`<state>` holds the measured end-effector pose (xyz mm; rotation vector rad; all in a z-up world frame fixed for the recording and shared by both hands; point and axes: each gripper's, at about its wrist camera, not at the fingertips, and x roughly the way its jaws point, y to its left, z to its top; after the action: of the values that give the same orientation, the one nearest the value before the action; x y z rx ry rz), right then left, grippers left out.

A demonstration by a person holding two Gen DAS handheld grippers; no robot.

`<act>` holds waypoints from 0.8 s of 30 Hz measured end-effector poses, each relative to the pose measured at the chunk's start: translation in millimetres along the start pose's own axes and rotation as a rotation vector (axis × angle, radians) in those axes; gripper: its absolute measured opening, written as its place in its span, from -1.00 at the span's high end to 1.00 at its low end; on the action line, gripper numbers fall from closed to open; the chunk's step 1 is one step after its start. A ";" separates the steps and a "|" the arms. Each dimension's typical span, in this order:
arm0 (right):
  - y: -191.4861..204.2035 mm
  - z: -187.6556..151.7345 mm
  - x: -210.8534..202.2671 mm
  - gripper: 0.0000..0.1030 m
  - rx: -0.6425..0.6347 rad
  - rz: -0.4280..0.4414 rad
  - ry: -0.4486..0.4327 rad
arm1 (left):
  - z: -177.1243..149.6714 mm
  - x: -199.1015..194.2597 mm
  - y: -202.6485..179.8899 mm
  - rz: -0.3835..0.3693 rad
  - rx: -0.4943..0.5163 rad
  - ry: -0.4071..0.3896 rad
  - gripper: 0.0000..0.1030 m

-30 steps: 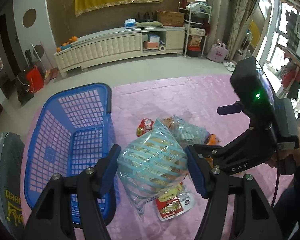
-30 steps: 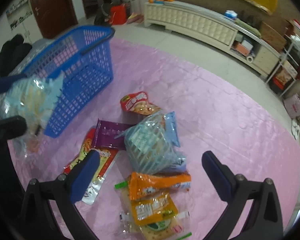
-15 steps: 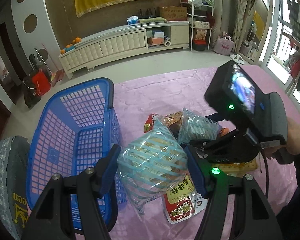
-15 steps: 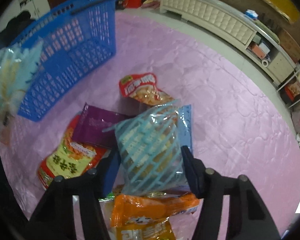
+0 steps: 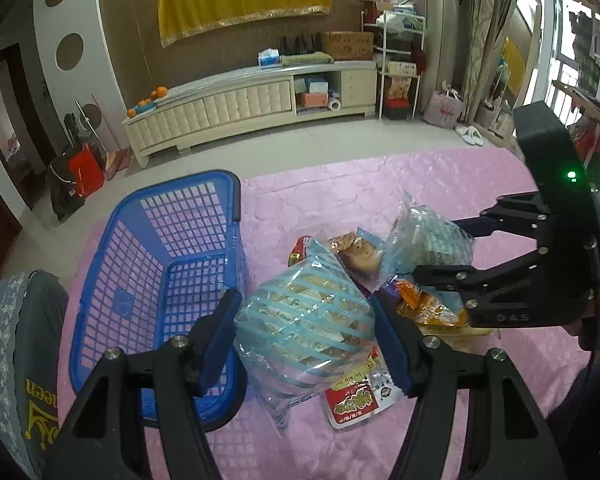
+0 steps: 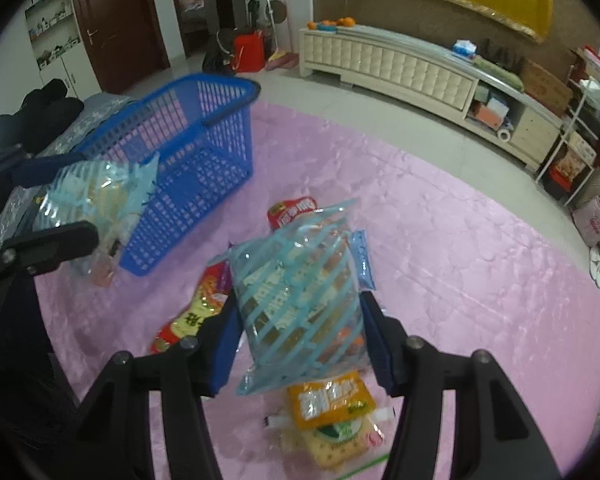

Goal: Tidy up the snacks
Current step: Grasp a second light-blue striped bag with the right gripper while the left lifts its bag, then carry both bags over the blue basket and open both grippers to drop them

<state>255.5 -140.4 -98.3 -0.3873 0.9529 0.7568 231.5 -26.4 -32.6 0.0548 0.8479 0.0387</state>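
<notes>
a pink quilted cover point(image 6: 440, 240) carries everything. the blue mesh basket point(image 5: 160, 280) stands on it and serves as landmark. just beside the basket's long side a heap of snack packets lies on the cover: a red-and-yellow packet point(image 6: 188, 320) nearest the basket, a red packet point(image 6: 292, 210) behind it, and an orange packet point(image 6: 328, 400) over a cracker packet point(image 6: 336, 440) farthest from the basket.
</notes>
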 end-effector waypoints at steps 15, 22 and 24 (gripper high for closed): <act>44.1 26.3 -62.2 -0.18 0.046 0.033 -0.082 | -2.5 -47.4 55.8 -0.014 -0.038 -0.083 -0.23; 65.1 57.8 -67.6 -0.18 0.031 -0.005 -0.104 | 7.2 -57.9 91.4 -0.009 0.021 -0.103 -0.23; 72.2 68.1 -67.7 -0.18 0.033 0.003 -0.116 | 10.5 -58.3 100.5 0.000 0.040 -0.105 -0.23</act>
<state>218.8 -77.3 -2.9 -0.3094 0.8561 0.7576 199.7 70.2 24.4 0.0934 0.7439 0.0194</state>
